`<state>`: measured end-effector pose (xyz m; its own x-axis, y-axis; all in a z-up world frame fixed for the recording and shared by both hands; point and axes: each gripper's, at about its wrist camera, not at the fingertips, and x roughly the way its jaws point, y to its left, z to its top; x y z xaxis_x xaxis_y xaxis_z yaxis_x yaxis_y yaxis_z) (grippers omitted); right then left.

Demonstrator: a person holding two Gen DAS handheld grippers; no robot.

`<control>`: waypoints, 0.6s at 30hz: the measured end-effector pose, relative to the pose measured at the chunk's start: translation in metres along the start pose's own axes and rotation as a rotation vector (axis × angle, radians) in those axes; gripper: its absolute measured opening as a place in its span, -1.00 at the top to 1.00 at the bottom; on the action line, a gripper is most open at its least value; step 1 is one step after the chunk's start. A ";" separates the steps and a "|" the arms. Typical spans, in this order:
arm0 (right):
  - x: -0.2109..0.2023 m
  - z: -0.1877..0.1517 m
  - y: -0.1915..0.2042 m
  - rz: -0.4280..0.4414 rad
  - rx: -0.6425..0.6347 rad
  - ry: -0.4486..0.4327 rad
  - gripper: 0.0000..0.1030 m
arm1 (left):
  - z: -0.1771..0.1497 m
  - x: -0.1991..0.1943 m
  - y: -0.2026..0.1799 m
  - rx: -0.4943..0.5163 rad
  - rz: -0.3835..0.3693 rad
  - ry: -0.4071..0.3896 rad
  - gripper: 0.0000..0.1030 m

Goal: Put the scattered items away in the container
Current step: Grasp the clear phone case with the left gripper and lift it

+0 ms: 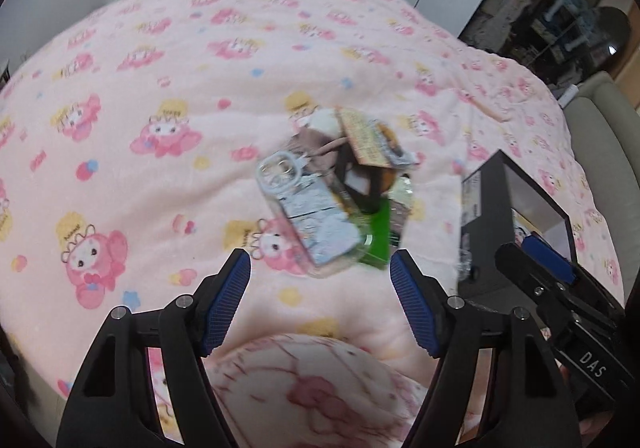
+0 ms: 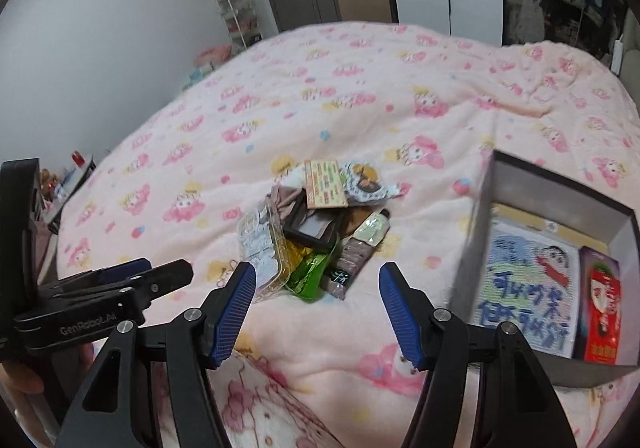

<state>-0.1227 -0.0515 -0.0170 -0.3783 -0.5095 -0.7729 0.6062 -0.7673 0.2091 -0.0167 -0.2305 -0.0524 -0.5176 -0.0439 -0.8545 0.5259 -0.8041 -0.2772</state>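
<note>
Both grippers are hovering over the bed with nothing in them.

Through the left wrist camera, I am looking down along my left gripper (image 1: pixel 320 262), whose blue pads (image 1: pixel 228 300) are standing well apart with only blanket between them. No earlier view is at hand, so I am telling only how they stand. Just past the fingertips the pile (image 1: pixel 336 188) of small items is lying on the pink blanket (image 1: pixel 160 88): a clear phone case (image 1: pixel 304 208) nearest me, a green packet (image 1: pixel 378 236) touching its right edge, a yellow card (image 1: pixel 362 138) at the far side, and darker bits in the middle that are too blurred to name. To the right of the pile, apart from it, the dark box (image 1: pixel 484 208) is sitting on the blanket with its opening upward. My right gripper (image 1: pixel 532 260) is showing at the right edge, in front of the box.

Through the right wrist camera, my right gripper (image 2: pixel 318 272) is also standing wide and empty, its pads clear of everything. The pile (image 2: pixel 320 224) is lying just beyond the tips, with the green packet (image 2: pixel 310 272) and phone case (image 2: pixel 260 248) at the near side and the card (image 2: pixel 326 184) at the far side. The box (image 2: pixel 476 232) is sitting to the right, near the pile but not touching it; a printed picture (image 2: pixel 528 292) and a red packet (image 2: pixel 602 312) are lying inside it. My left gripper (image 2: pixel 156 274) is reaching in at the left edge, held in a hand (image 2: pixel 20 376).
</note>
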 end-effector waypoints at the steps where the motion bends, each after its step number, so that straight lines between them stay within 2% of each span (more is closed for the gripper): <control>1: 0.009 0.001 0.004 0.004 -0.004 0.013 -0.19 | 0.003 0.007 0.005 -0.008 -0.005 0.013 -0.41; 3: 0.030 0.006 0.012 0.005 -0.022 0.040 -0.19 | 0.011 0.022 0.015 -0.010 -0.017 0.031 -0.18; 4: 0.042 0.008 0.017 0.000 -0.036 0.060 -0.19 | 0.015 0.030 0.021 -0.008 -0.011 0.041 0.00; 5: 0.051 0.008 0.020 -0.007 -0.048 0.074 -0.19 | 0.020 0.041 0.029 -0.013 0.013 0.059 0.06; 7: 0.069 0.010 0.026 -0.044 -0.087 0.102 -0.19 | 0.030 0.063 0.048 -0.052 0.017 0.107 0.07; 11: 0.104 0.015 0.028 -0.052 -0.116 0.153 -0.19 | 0.042 0.096 0.079 -0.157 -0.148 0.215 0.07; 15: 0.131 0.019 0.022 -0.020 -0.098 0.211 -0.19 | 0.049 0.134 0.080 -0.112 -0.200 0.341 -0.03; 16: 0.137 0.018 0.021 -0.012 -0.093 0.227 -0.19 | 0.049 0.142 0.077 -0.095 -0.193 0.360 -0.11; 18: 0.144 0.016 0.023 -0.012 -0.099 0.243 -0.19 | 0.049 0.149 0.073 -0.070 -0.165 0.363 -0.16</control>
<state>-0.1746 -0.1484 -0.1142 -0.2142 -0.3831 -0.8985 0.6727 -0.7248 0.1486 -0.0883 -0.3245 -0.1781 -0.3339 0.3047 -0.8920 0.5066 -0.7400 -0.4424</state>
